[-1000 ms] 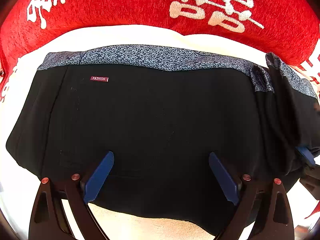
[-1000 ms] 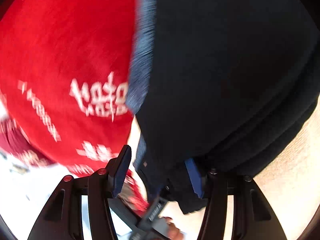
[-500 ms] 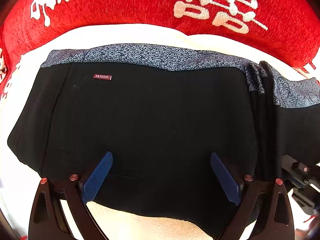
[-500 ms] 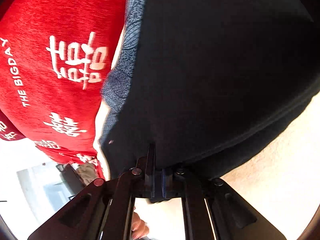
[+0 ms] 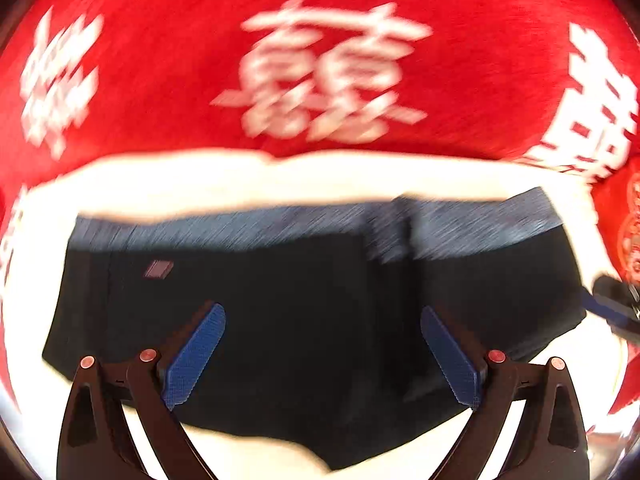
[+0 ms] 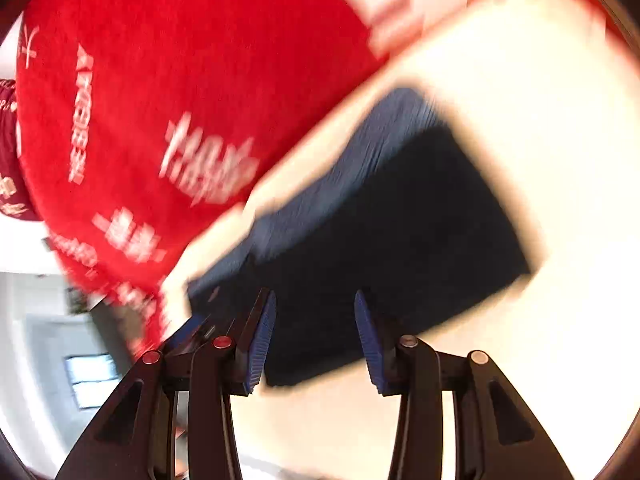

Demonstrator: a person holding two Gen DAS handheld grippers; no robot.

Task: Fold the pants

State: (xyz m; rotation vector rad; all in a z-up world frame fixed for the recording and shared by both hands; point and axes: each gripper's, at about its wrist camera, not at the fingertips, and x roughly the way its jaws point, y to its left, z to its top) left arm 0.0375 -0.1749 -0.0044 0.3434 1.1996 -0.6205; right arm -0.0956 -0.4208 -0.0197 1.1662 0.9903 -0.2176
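Pants (image 5: 304, 320): lying folded into a dark bundle on the white sheet (image 5: 280, 176), grey-blue waistband on the far side, red blanket (image 5: 168, 92) beyond.
Left gripper (image 5: 322, 354): you're holding it wide open over the near edge, gripping nothing.
Right gripper (image 6: 316, 336): you're holding it partly open at the pants' right end, gripping nothing.
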